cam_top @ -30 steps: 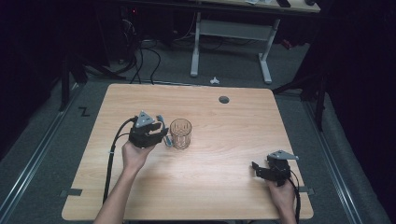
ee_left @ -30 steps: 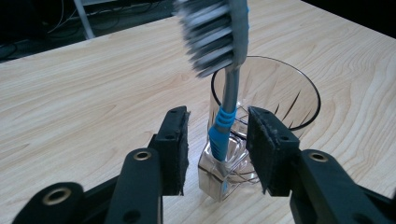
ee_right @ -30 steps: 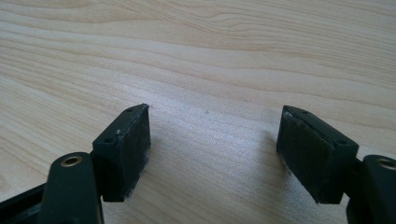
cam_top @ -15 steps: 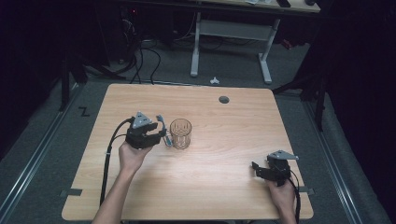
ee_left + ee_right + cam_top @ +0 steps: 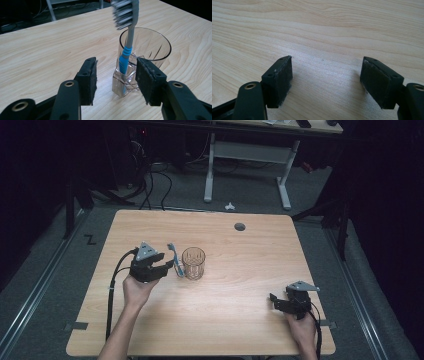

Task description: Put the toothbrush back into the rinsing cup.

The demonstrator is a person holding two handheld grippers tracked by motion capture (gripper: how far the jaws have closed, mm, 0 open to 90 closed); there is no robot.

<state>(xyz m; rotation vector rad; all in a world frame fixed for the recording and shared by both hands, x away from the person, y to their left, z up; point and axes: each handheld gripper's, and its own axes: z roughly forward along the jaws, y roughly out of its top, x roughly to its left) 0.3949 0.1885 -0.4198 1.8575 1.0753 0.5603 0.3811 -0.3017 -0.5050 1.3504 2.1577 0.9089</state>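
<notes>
A dim lab or workshop is showing here: a bare wooden table (image 5: 240,270) is standing on grey carpet, cables (image 5: 160,175) are trailing across the floor behind it, and a white-legged desk (image 5: 250,150) is standing beyond.

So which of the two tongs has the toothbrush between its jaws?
The left tongs: its jaws, just opening, flank the toothbrush leaning in the glass without pressing it. The right tongs stands open over bare table.

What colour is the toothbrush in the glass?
The toothbrush is grey with a bright blue grip, clearest in the left gripper view.
</notes>
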